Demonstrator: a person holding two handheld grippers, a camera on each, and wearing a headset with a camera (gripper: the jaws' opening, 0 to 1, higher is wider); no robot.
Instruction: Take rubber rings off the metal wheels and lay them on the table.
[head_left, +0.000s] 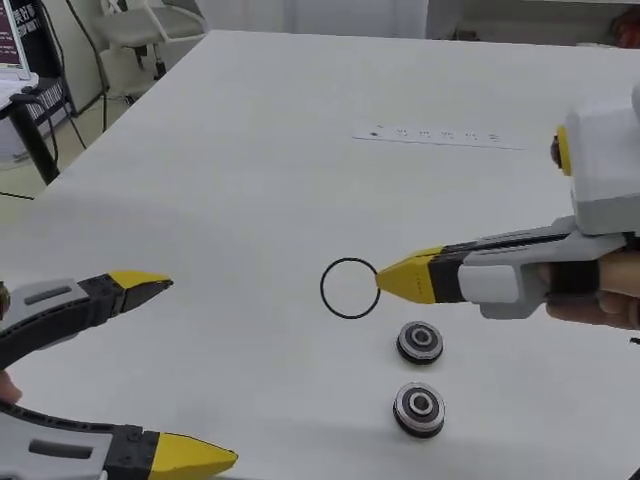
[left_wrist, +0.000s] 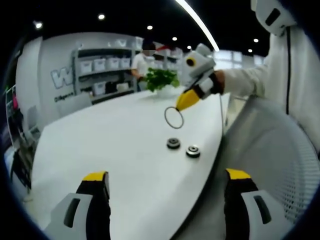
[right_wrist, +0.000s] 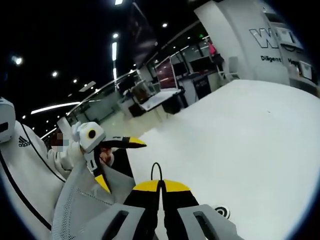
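Observation:
A thin black rubber ring (head_left: 350, 288) hangs just above the white table (head_left: 250, 180), pinched at its right side by my right gripper (head_left: 381, 280), which is shut on it. The right gripper view shows this ring (right_wrist: 156, 173) edge-on, rising from the closed yellow tips (right_wrist: 161, 186). Just below the ring, two metal wheels (head_left: 420, 341) (head_left: 419, 410) with dark outer rims lie flat. My left gripper (head_left: 185, 370) is wide open at the lower left and holds nothing. From the left gripper view, the ring (left_wrist: 173, 117) hangs beyond both wheels (left_wrist: 173, 143) (left_wrist: 193, 151).
A printed white strip (head_left: 440, 135) lies flat at the back right of the table. Office chairs (head_left: 140, 25) stand past the far left corner. A green plant (left_wrist: 160, 79) sits at the table's far end in the left gripper view.

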